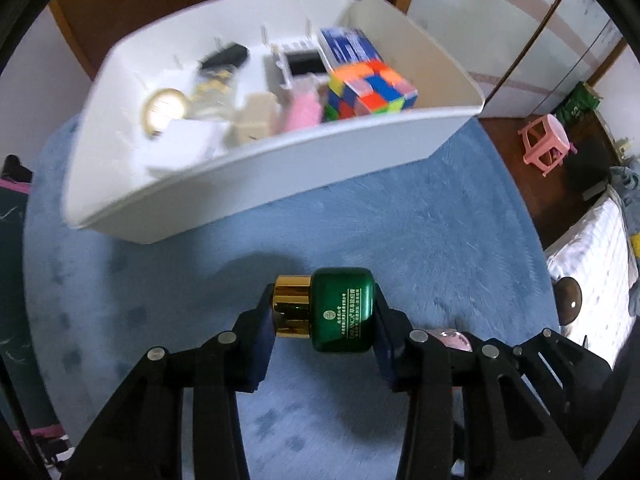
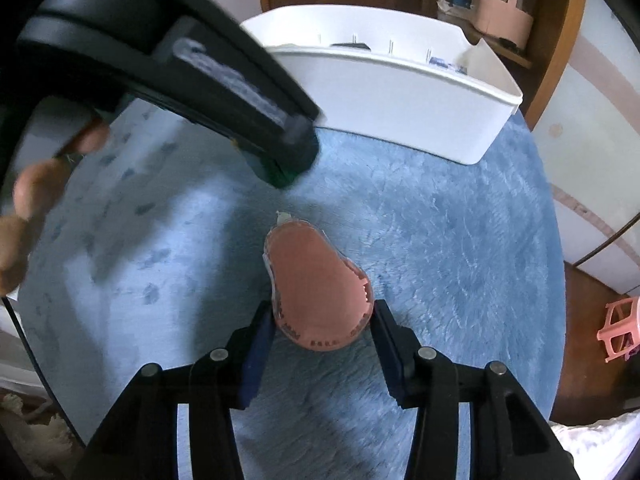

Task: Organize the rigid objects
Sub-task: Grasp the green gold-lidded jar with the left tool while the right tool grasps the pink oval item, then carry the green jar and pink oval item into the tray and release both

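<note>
The left claw (image 1: 324, 316) grips a green jar (image 1: 342, 310) crosswise, gold cap (image 1: 292, 306) against one pad, base against the other; it looks hard, glossy and likely slippery. It hangs near the white bin's (image 1: 256, 176) front wall. The right claw (image 2: 322, 326) clamps a pink tape dispenser (image 2: 316, 280), seemingly light and stiff, nozzle pointing toward the bin over the blue rug (image 2: 440, 240).

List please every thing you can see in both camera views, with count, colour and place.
jar: one, green with gold cap, between left tongs
tape dispenser: one, pink, on rug between right tongs
bin: one, white, far side of rug
puzzle cube: one, multicoloured, inside bin
rug: one, blue, under everything
stool: one, pink, on floor
left tongs: black, shut on jar
right tongs: black, around dispenser
</note>
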